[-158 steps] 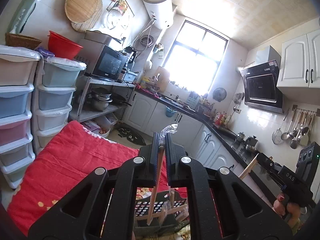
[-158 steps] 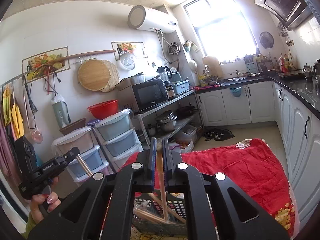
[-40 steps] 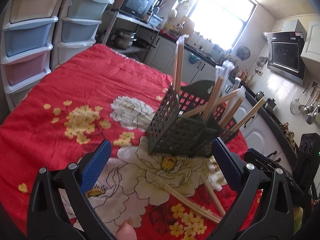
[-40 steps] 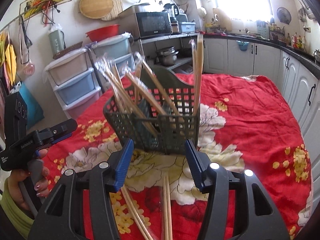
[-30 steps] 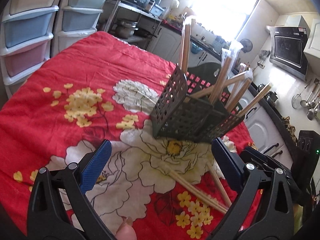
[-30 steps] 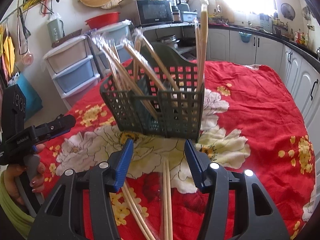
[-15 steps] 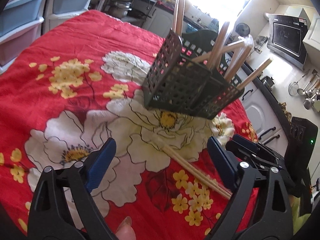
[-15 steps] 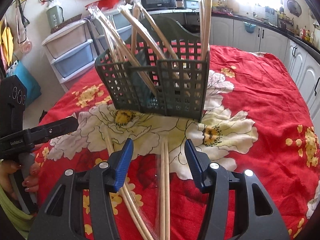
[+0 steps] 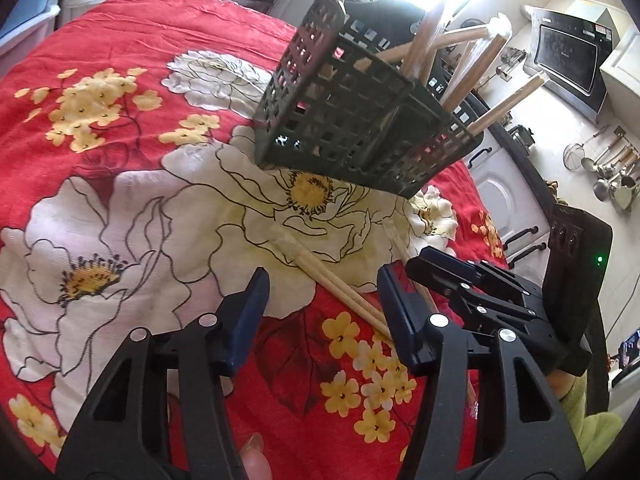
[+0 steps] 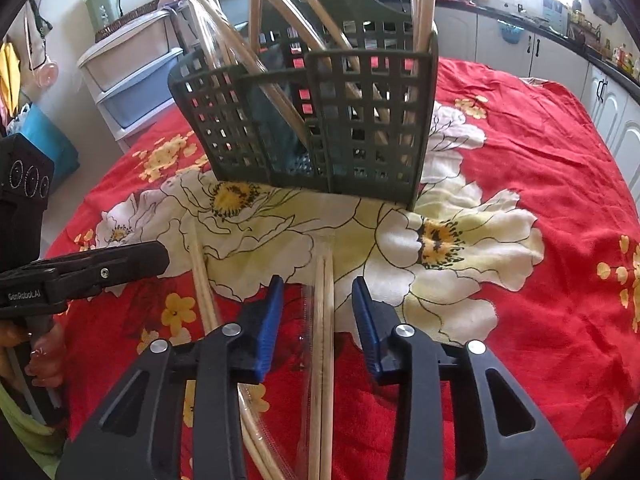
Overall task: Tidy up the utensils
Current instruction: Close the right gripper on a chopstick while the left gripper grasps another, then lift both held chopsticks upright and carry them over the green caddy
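Observation:
A dark green lattice utensil basket [image 9: 352, 120] [image 10: 316, 128] stands on the red floral cloth and holds several wrapped chopstick pairs [image 9: 460, 64] [image 10: 280, 52]. Two more wrapped pairs lie on the cloth in front of it. My left gripper [image 9: 324, 280] is open, with one pair [image 9: 320, 268] lying between its fingers. My right gripper [image 10: 318, 288] is open, low over the cloth, with the other pair [image 10: 323, 320] lying between its fingers. The right gripper also shows at the right of the left wrist view [image 9: 452, 272], and the left gripper at the left of the right wrist view [image 10: 120, 260].
The red floral cloth [image 10: 540, 160] covers the whole table. Plastic drawer units [image 10: 132, 68] stand beyond the table's far left edge. White kitchen cabinets [image 10: 560, 52] run along the back wall. Ladles hang on the wall [image 9: 608, 168] in the left wrist view.
Both grippers released chopsticks into the basket, opened, and dropped down toward the cloth. They have narrowed a little and now straddle the two loose pairs lying in front of the basket.

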Demonstrator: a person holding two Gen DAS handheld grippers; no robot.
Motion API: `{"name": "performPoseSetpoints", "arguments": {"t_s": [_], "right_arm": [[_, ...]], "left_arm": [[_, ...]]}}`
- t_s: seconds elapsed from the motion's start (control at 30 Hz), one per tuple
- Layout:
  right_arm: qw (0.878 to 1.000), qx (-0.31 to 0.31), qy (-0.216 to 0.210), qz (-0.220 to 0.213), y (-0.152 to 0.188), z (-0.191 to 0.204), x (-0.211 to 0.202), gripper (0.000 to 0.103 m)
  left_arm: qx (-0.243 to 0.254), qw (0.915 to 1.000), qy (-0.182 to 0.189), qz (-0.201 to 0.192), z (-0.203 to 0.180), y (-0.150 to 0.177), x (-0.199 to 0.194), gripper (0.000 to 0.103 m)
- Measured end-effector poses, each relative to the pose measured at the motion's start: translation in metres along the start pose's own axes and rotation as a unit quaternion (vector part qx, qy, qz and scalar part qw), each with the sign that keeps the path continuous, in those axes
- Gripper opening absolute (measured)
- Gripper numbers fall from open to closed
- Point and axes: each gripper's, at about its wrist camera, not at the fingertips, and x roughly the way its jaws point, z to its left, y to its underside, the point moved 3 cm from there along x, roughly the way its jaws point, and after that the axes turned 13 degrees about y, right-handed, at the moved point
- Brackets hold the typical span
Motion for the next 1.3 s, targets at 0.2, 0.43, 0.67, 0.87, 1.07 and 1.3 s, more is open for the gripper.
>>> {"name": "performPoseSetpoints", "arguments": {"t_s": [0.2, 0.43, 0.67, 0.87, 1.07, 1.3], "right_arm": [[1.000, -0.006, 0.002, 0.012, -0.002, 0.002, 0.010, 0.030], [1.000, -0.002, 0.004, 0.026, -0.001, 0.001, 0.019, 0.024], [1.000, 0.003, 0.007, 0.027, 0.000, -0.001, 0.019, 0.014], [1.000, 0.008, 0.008, 0.023, 0.000, -0.002, 0.018, 0.011], [1.000, 0.012, 0.009, 0.021, 0.000, -0.003, 0.017, 0.011], [1.000, 0.018, 0.002, 0.011, -0.002, -0.002, 0.012, 0.010]], "left_arm": [[-0.019, 0.9997, -0.007, 0.011, 0.007, -0.006, 0.014, 0.036], [-0.046, 0.9989, 0.001, 0.010, 0.019, -0.017, 0.019, 0.032], [-0.045, 0.9989, 0.000, 0.010, 0.022, -0.023, 0.022, 0.029], [-0.046, 0.9989, -0.004, 0.008, 0.027, -0.024, 0.024, 0.018], [-0.044, 0.9990, -0.003, 0.007, 0.028, -0.024, 0.025, 0.014], [-0.074, 0.9970, 0.024, 0.001, 0.037, -0.025, 0.021, 0.009]]}}
